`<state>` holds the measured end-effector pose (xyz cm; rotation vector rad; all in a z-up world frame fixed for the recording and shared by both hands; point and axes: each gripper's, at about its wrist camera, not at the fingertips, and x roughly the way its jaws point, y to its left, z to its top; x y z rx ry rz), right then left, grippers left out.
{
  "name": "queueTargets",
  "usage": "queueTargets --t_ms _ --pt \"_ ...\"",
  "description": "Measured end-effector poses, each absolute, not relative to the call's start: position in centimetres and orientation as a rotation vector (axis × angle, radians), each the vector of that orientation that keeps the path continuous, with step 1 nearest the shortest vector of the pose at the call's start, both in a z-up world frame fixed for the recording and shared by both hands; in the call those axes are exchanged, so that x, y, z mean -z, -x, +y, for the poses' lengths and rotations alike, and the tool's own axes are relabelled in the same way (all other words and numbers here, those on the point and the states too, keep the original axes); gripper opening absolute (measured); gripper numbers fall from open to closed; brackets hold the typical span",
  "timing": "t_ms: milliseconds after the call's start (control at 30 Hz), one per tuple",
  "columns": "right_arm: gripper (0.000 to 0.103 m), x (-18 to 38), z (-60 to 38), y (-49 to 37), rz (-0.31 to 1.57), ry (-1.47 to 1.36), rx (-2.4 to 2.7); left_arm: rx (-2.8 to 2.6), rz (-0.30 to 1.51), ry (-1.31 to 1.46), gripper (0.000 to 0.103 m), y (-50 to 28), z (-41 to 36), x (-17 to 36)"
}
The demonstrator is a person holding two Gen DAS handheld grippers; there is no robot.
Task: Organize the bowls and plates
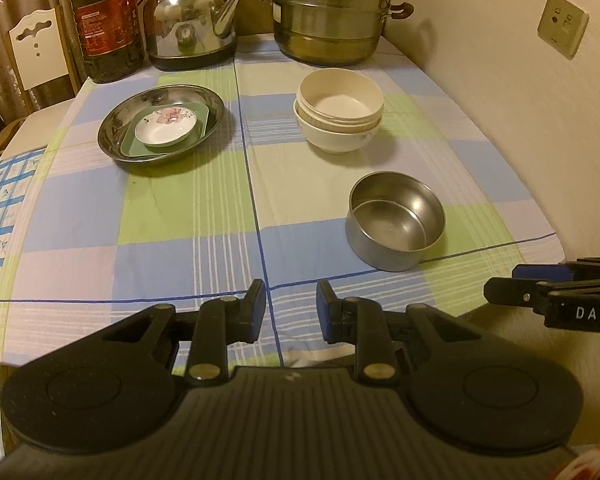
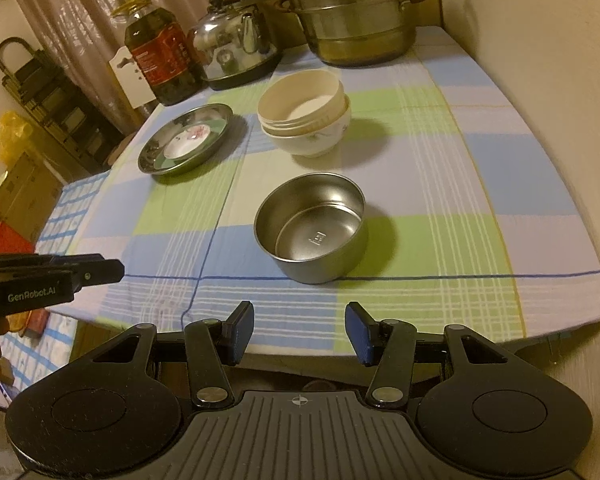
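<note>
A steel bowl (image 1: 395, 220) (image 2: 311, 227) stands alone on the checked tablecloth, near the front right. Behind it are stacked cream and white bowls (image 1: 339, 110) (image 2: 304, 114). At the left, a steel plate (image 1: 161, 123) (image 2: 186, 139) holds a green square plate (image 1: 203, 120) and a small white floral dish (image 1: 166, 125) (image 2: 185, 141). My left gripper (image 1: 291, 312) is open and empty over the table's front edge. My right gripper (image 2: 299, 332) is open and empty, just in front of the steel bowl; it also shows in the left wrist view (image 1: 500, 286).
At the back stand an oil bottle (image 1: 106, 20) (image 2: 162, 56), a steel kettle (image 1: 192, 20) (image 2: 236, 44) and a stacked steamer pot (image 1: 332, 12) (image 2: 360, 12). A wall (image 1: 520, 100) runs along the table's right side. A chair back (image 1: 36, 48) stands at the far left.
</note>
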<state>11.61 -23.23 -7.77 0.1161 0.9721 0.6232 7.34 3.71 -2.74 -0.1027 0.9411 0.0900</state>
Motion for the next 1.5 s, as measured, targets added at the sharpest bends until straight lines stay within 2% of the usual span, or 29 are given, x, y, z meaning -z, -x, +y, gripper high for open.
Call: queueTargets --t_ms 433,1267,1500 --pt "0.051 8.2 -22.7 -12.5 0.982 -0.116 -0.575 -0.038 0.956 0.103 0.024 -8.6 3.6 3.5" --pt "0.050 12.1 -20.0 -19.5 1.018 -0.198 -0.344 0.261 1.065 0.039 0.024 -22.2 3.2 9.7" --pt "0.040 13.3 -19.3 -20.5 1.046 -0.198 -0.309 0.281 1.109 0.021 0.024 -24.0 2.4 11.5"
